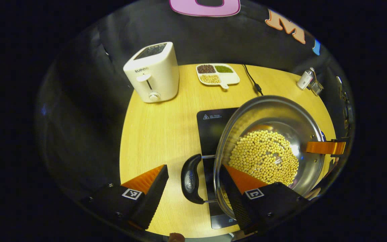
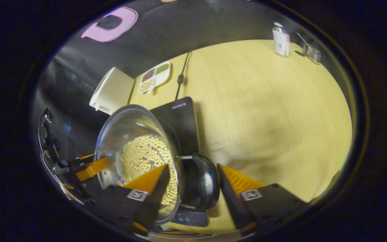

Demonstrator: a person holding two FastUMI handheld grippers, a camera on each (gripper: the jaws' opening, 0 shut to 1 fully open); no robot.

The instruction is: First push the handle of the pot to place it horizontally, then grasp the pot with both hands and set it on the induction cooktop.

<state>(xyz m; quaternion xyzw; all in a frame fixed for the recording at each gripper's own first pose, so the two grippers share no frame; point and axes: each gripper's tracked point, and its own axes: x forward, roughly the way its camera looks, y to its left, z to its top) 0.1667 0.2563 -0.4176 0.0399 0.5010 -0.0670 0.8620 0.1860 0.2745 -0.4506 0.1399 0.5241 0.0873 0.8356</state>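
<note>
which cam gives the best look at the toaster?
Left gripper view: the toaster stands unobstructed at the table's far left, with its front, lever, knob and top slots visible. The right gripper view shows it smaller, tilted and blurred beyond the pot; no front details are readable.

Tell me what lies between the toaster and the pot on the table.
In the left gripper view, bare tabletop and the far corner of the induction cooktop lie between the toaster and the pot; nothing else sits there.

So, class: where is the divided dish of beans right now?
In the left gripper view, the divided dish sits at the table's far edge, just right of the toaster and left of the black cable.
</note>
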